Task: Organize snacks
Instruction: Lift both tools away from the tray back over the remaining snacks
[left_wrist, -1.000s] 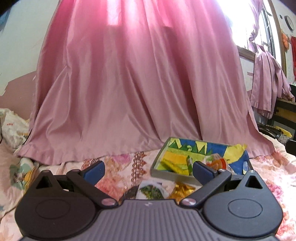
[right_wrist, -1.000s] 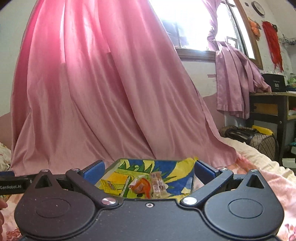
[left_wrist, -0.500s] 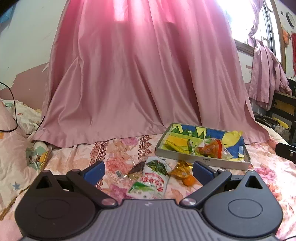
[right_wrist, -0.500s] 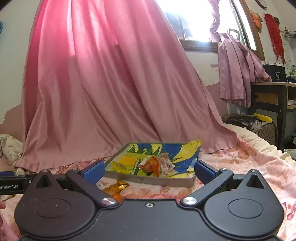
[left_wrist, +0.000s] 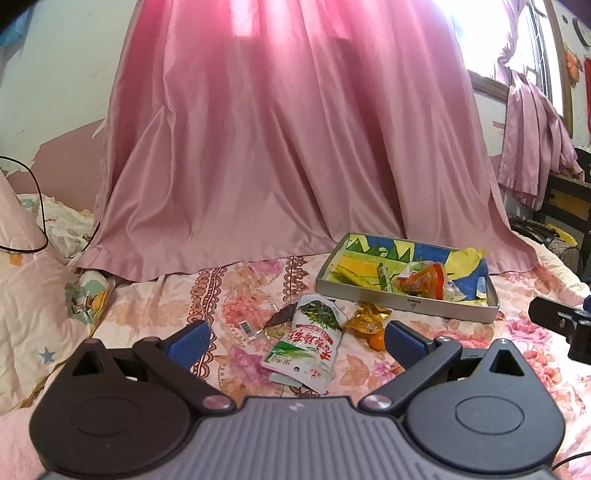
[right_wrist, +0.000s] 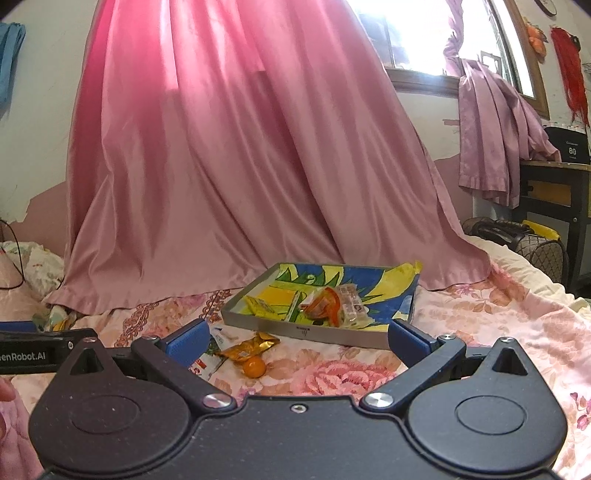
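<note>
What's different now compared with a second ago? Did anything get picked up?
Nothing was picked up. Both grippers, left and right, pulled back from the tray, still open and empty, so the loose snacks came into view: the green packet, gold wrapper and small orange. The tray and its contents stayed put.

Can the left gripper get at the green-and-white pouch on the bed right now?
Probably yes: the left gripper is open, and the green-and-white pouch lies uncovered between its fingers' line, nothing above it.

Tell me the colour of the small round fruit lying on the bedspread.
Orange. The fruit shows best in the right wrist view, beside a gold wrapper.
</note>
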